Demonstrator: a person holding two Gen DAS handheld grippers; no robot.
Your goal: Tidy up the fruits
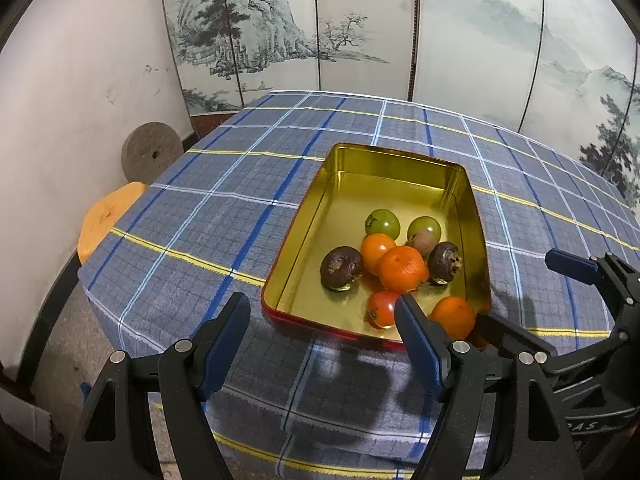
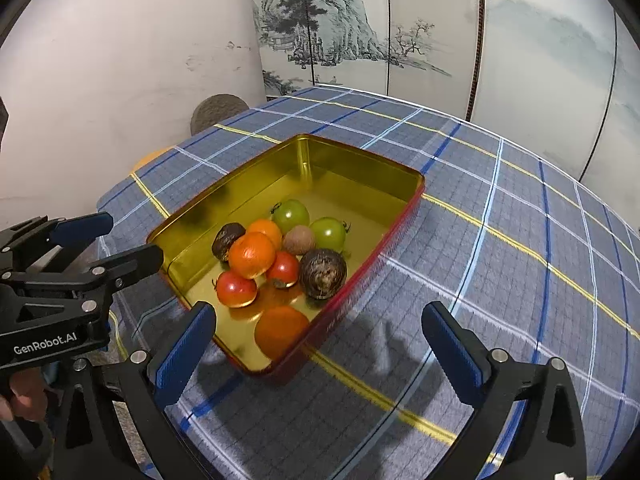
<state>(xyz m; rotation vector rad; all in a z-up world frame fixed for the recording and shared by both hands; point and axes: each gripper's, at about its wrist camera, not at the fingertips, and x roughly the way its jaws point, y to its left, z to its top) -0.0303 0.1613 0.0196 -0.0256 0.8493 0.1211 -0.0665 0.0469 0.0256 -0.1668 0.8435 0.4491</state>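
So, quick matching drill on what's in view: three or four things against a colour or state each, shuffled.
Things:
1. tin
2. cloth
3. right tool
4. stool

Matches:
A. blue plaid
B. orange top
C. gold inside, holds the fruit
D. open, nothing between its pads

Pairs: 1-C, 2-A, 3-D, 4-B

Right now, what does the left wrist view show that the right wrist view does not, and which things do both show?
Only the left wrist view: the left claw from behind, open and empty, and the whole grey stone disc by the wall.
Only the right wrist view: the right claw from behind, open and empty, a second red fruit, and a hand holding the left claw.
Both: the gold tin with fruit on the plaid cloth, and the painted screen.
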